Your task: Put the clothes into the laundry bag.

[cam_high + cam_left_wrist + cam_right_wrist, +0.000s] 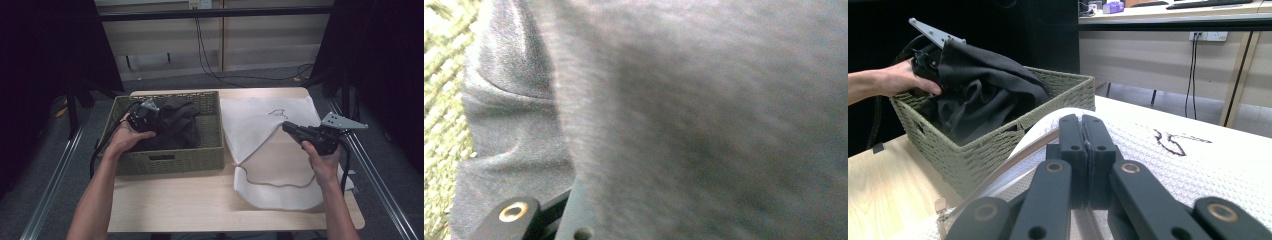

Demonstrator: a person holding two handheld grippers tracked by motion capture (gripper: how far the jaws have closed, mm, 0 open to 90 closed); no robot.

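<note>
A dark grey garment [177, 127] lies bunched in a woven green basket [170, 161] on the left of the table. My left gripper [150, 112] is inside the basket, shut on an upper fold of that garment. In the left gripper view the dark garment [699, 125] drapes over the jaws and hides their tips. A white cloth [250, 120] with a small dark print is spread to the right of the basket. My right gripper [286, 126] is shut on a raised edge of it. In the right gripper view the right gripper [1082, 120] has its jaws pressed together over the white cloth [1228, 165].
The wooden table [190, 200] has bare room in front of the basket. The white cloth's tan-trimmed edge curls near the front right. Metal rails run along both sides of the table, and cables hang down the back wall.
</note>
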